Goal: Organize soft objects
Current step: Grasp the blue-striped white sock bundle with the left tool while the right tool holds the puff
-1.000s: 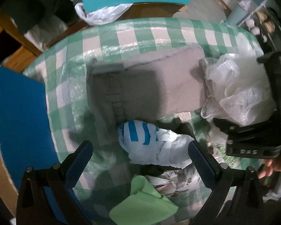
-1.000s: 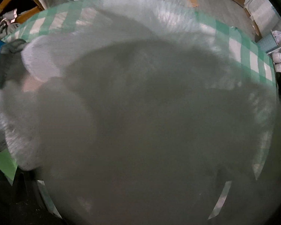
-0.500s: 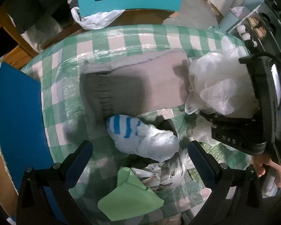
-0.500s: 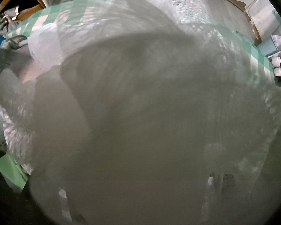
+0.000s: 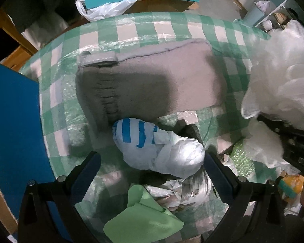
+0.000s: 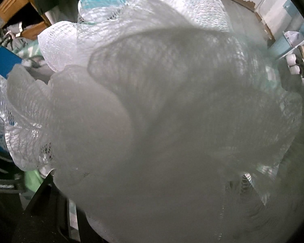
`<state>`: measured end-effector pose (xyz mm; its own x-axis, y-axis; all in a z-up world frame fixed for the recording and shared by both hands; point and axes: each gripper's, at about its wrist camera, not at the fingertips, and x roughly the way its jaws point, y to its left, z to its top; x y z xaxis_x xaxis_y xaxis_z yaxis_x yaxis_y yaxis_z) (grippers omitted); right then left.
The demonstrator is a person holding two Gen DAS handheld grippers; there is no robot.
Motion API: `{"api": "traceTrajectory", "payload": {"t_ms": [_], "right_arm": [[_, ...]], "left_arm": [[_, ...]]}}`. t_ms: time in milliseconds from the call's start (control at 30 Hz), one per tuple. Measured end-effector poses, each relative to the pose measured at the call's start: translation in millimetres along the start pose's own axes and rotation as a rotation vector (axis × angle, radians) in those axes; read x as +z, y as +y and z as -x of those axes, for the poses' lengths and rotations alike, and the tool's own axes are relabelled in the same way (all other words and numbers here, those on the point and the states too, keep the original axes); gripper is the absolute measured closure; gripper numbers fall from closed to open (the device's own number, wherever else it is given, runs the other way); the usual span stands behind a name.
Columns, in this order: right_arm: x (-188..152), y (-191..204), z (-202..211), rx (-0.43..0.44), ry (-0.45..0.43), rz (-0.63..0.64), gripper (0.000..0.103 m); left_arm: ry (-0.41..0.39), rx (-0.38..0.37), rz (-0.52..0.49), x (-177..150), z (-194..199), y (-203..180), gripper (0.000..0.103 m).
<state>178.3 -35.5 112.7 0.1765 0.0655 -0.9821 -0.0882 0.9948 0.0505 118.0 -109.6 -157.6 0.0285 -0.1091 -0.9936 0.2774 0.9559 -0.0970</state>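
The right gripper (image 5: 289, 141), pointing down at far right, is closing its fingers on the white mesh bath pouf (image 5: 281, 77); the left gripper (image 5: 152, 172) hovers downward, fingers wide.

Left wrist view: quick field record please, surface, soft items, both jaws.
surface: green-and-white checked cloth
grey item: folded grey fabric, flat on the cloth
striped item: white bundle with blue stripes, in front of the grey fabric
green item: green cloth, nearest the camera
mesh item: white mesh pouf, at the right edge, fills the right wrist view
left gripper: jaws open, nothing between the pads, above the striped bundle
right gripper: jaws closing on the pouf
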Motion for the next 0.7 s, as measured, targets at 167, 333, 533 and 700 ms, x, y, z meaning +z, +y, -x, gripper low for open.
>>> {"api": "traceTrajectory", "payload": {"t_ms": [167,333,533,700], "right_arm": [[-7.6,-11.1,11.5,0.003,-0.043,-0.002,0.048],[-23.8,-27.4,14.2,0.005,-0.071,-0.016,0.048],[-33.4,-12.9,-6.9,-0.001,-0.088,-0.023,0.048],[-54.3,13.1,-3.4,0.003,-0.098,-0.025,0.048]], "left_arm": [[-0.008,-0.043,0.017,4.1,-5.1,7.8,0.026],[-0.013,-0.078,0.030,3.2,-4.3,14.5,0.033],[-0.042,-0.088,0.009,2.5,12.1,13.1,0.036],[-0.071,-0.093,-0.002,-7.0,35.3,10.7,0.038]]}}
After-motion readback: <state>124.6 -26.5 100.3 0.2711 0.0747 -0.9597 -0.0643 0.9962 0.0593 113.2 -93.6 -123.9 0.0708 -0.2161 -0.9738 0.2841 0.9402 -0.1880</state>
